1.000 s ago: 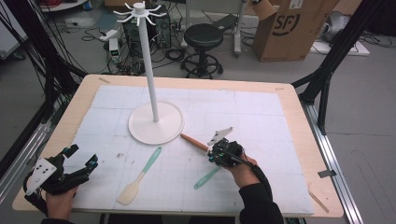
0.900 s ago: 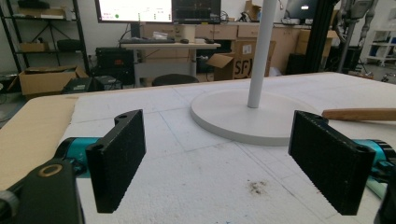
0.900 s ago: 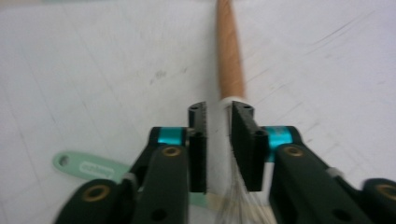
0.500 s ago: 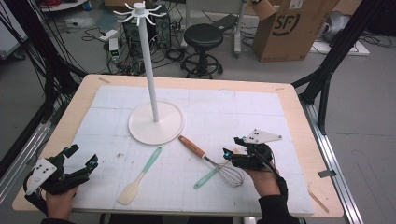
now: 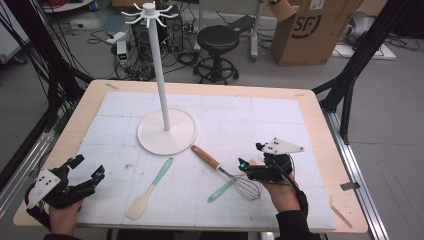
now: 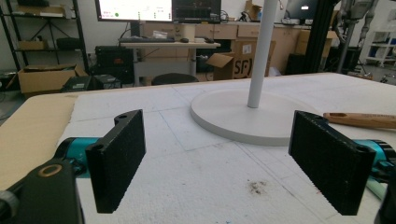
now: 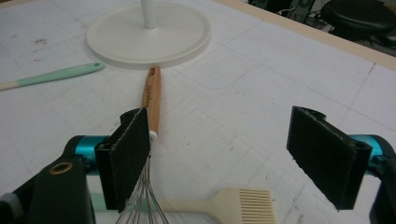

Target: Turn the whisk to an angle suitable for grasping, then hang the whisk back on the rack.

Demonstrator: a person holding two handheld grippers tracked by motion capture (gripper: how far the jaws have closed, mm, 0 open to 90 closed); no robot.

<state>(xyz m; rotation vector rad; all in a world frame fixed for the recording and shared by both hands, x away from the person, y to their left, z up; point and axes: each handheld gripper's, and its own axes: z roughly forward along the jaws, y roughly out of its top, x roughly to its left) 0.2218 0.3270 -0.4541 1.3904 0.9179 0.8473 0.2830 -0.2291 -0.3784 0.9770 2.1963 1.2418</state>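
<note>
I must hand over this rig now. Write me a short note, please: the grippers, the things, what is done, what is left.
Left gripper: open, holding nothing, near corner.
Right gripper: open, holding nothing, over the whisk.
Whisk lies flat, its wires across a mint-handled brush; the spatula lies left of it, all near the stand.
Done: nothing hangs on the stand's hooks.
Left: probably hang all three.
</note>
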